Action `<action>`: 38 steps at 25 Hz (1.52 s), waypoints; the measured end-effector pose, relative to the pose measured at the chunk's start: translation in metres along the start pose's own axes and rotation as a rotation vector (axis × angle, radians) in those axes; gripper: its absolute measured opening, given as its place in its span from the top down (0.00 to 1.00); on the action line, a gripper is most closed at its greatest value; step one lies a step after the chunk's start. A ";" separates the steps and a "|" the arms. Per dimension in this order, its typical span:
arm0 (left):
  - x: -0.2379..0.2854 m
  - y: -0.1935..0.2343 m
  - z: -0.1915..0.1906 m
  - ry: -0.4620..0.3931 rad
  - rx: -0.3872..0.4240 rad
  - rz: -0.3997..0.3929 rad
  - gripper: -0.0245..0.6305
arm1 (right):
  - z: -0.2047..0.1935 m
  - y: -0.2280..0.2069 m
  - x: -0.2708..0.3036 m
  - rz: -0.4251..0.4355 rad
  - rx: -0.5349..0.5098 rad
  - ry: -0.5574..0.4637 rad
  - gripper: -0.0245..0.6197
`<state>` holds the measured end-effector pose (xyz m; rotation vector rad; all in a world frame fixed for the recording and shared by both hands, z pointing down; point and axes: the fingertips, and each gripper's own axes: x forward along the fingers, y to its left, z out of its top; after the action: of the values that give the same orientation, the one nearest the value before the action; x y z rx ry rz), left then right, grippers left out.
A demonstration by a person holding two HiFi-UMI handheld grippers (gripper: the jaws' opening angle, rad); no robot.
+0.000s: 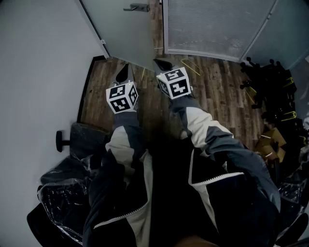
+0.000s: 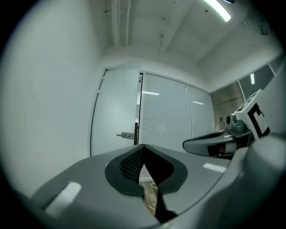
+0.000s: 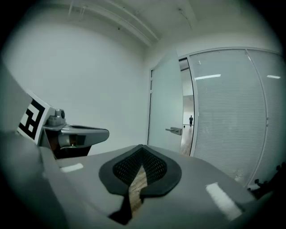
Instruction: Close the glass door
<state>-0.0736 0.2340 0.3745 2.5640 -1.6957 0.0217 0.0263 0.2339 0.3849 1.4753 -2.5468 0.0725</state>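
The frosted glass door (image 1: 120, 29) stands ajar at the top of the head view, its metal lever handle (image 1: 136, 7) next to a narrow gap beside the blind-covered glass partition (image 1: 217, 24). Both grippers are held side by side well short of the door, touching nothing. My left gripper (image 1: 124, 72) is shut and empty; its own view shows the door (image 2: 116, 116) and handle (image 2: 126, 135) ahead. My right gripper (image 1: 161, 62) is shut and empty too. In its view the door (image 3: 165, 112) and handle (image 3: 174, 130) lie ahead, with the open gap (image 3: 187, 120) to the right.
A white wall (image 1: 38, 72) runs along the left. Plastic-wrapped chairs (image 1: 63, 193) stand at the lower left. Black chair bases (image 1: 270, 91) and cardboard boxes (image 1: 270, 144) crowd the right. Yellow wire pieces (image 1: 193, 65) lie on the wooden floor near the partition.
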 end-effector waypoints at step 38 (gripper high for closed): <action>0.048 0.005 -0.016 0.046 -0.002 -0.018 0.96 | -0.003 -0.026 0.033 0.021 -0.038 0.001 0.95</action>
<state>-0.0588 0.1893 0.3933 2.5564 -1.6566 0.0770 0.0336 0.1931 0.3930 1.4341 -2.5488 0.0278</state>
